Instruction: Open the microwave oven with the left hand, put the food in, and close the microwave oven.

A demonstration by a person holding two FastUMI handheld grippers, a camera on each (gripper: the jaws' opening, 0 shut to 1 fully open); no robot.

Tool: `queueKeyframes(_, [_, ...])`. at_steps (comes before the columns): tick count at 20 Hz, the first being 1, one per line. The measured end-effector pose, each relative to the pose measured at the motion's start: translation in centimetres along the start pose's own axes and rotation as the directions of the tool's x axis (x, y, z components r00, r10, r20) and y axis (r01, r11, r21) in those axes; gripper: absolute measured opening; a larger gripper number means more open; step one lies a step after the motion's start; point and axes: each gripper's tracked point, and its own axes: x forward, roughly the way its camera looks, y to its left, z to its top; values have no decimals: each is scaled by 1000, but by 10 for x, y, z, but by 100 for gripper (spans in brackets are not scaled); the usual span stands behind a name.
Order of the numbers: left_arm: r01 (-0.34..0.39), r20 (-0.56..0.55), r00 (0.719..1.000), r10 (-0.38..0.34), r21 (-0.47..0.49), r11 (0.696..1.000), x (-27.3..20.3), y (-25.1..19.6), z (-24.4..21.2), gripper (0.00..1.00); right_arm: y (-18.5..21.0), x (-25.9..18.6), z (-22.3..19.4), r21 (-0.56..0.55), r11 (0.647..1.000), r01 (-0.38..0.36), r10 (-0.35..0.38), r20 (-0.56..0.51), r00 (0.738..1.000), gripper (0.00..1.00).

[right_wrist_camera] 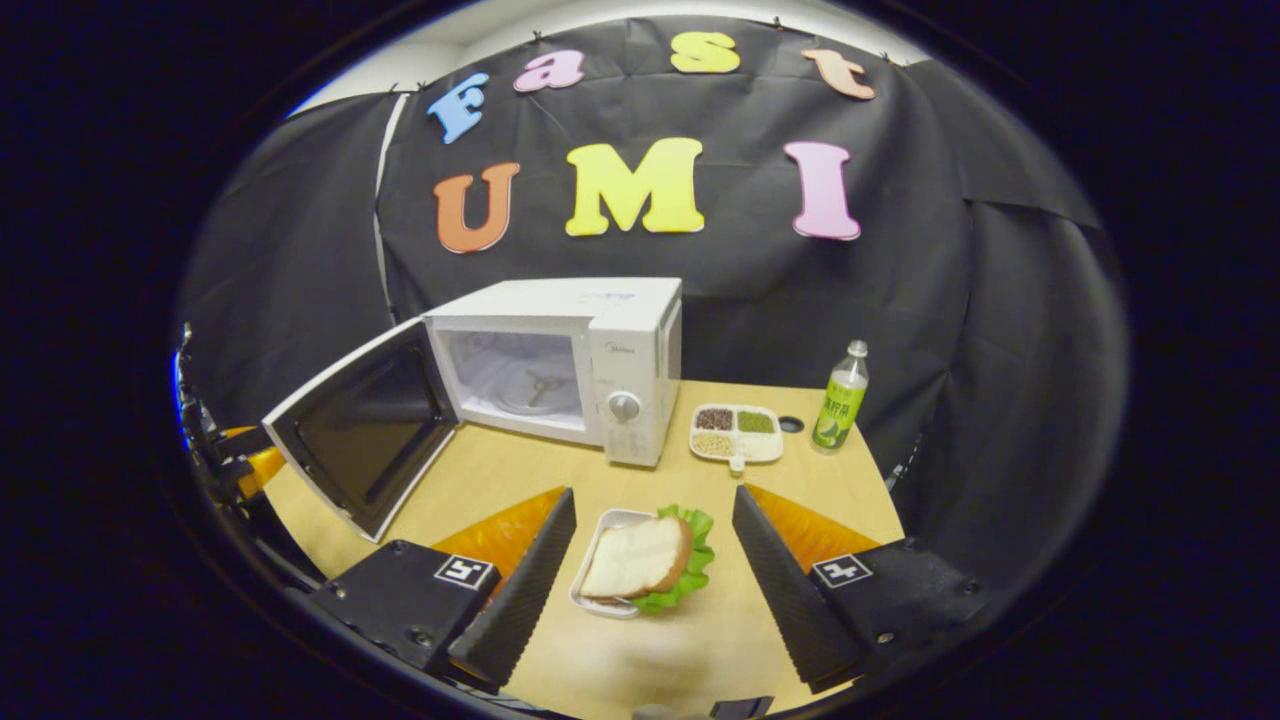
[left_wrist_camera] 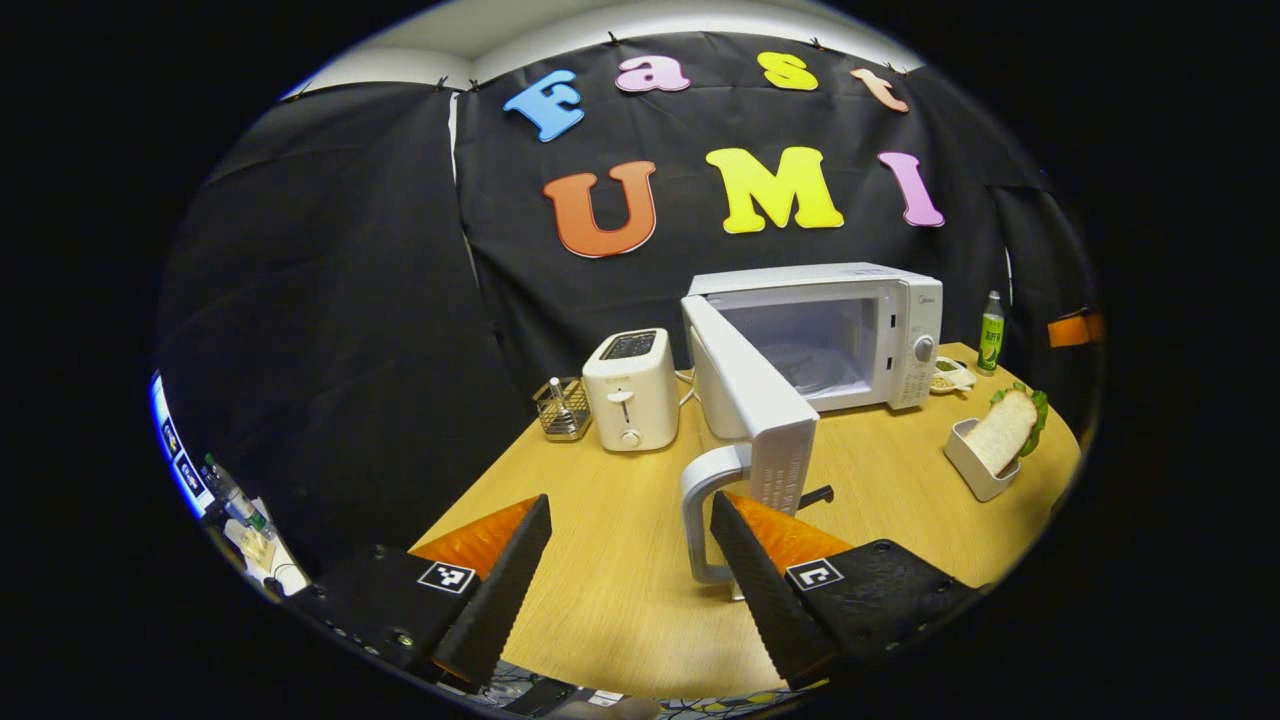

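Sandwich waits in its tray, microwave door stands open

Microwave (right_wrist_camera: pixel 560 365) sits at the back of the table (right_wrist_camera: pixel 480 470), and you should treat it as the heavy, fixed thing here: stiff casing, hard corners. Its door (right_wrist_camera: pixel 365 430) hangs wide on the left hinge, well out over the table, with the handle (left_wrist_camera: pixel 705 510) on its free edge just beside your left gripper (left_wrist_camera: pixel 630 560). That gripper's fingers are apart and grip nothing. The cavity (right_wrist_camera: pixel 515 375) looks bare apart from its turntable, so there is room inside.

Tray (right_wrist_camera: pixel 600 570) with the sandwich (right_wrist_camera: pixel 645 555) lies near the table's front edge, in line between the fingers of your right gripper (right_wrist_camera: pixel 650 560), which are spread wide on either side and press on nothing. Judge the tray light and fairly stiff; the bread is soft, and the lettuce (right_wrist_camera: pixel 700 530) hangs loose over the rim. Take hold of the tray's side walls, not the bread, which would crush or slide.

Room for the move looks good: bare table runs from the tray to the cavity. Mind the control-panel corner, the small dish of grains (right_wrist_camera: pixel 737 432) and the bottle (right_wrist_camera: pixel 840 405) to the right; the bottle would tip easily.
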Motion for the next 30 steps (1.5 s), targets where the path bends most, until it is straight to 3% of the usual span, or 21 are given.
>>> queueKeyframes(1, [-11,0,1000,11,0,1000,-3,4,2,97,-4,9,-9,3,1000,-6,6,-22,1000,100])
queueKeyframes(2, [-24,4,1000,24,0,1000,-7,7,5,97,-9,18,-20,14,1000,-18,19,-56,998,100])
queueKeyframes(3, [-33,9,999,33,-2,999,-11,8,8,97,-12,26,-29,31,999,-28,31,-90,995,92])
queueKeyframes(4, [-42,11,999,42,-2,999,-15,9,11,97,-15,36,-37,50,998,-48,53,-115,992,100])
queueKeyframes(5, [-52,14,999,52,-1,999,-19,10,13,97,-19,45,-47,74,996,-53,64,-156,986,100])
queueKeyframes(7, [-73,13,997,73,-6,997,-25,9,19,97,-24,60,-59,133,988,-74,100,-201,974,87])
queueKeyframes(8, [-86,12,996,86,-6,996,-29,8,22,97,-25,67,-66,159,984,-83,119,-232,966,84])
queueKeyframes(11, [-126,3,992,126,6,992,-36,3,28,97,-17,84,-86,260,955,-145,227,-319,920,68])
queueKeyframes(12, [-140,-4,990,140,7,990,-39,0,31,96,-15,88,-91,300,940,-162,263,-337,904,76])
queueKeyframes(13, [-157,-11,988,157,6,988,-41,-1,32,96,-13,92,-91,350,920,-178,302,-343,889,71])
queueKeyframes(14, [-181,-21,983,181,4,984,-45,-4,32,97,-8,93,-92,399,896,-196,344,-343,874,58])
queueKeyframes(15, [-199,-23,980,199,-2,980,-49,-6,34,97,-7,95,-92,437,877,-202,372,-350,860,61])
queueKeyframes(16, [-217,-25,976,217,-13,976,-53,-10,37,97,-6,96,-92,468,859,-207,394,-348,851,44])
queueKeyframes(20, [-266,-40,963,265,-36,963,-65,-27,44,96,-5,96,-82,545,803,-242,476,-341,811,42])
queueKeyframes(24, [-277,-45,960,275,-23,961,-70,-31,49,96,6,85,-41,555,770,-316,525,-269,807,28])
queueKeyframes(26, [-260,-29,965,259,-28,965,-70,-30,55,97,22,81,-15,538,764,-357,544,-239,804,43])
queueKeyframes(27, [-244,-21,970,243,-29,969,-69,-31,59,97,32,83,-1,522,768,-371,542,-219,811,36])
queueKeyframes(30, [-196,15,981,196,-9,981,-61,-24,69,97,78,95,38,518,761,-391,530,-146,836,36])
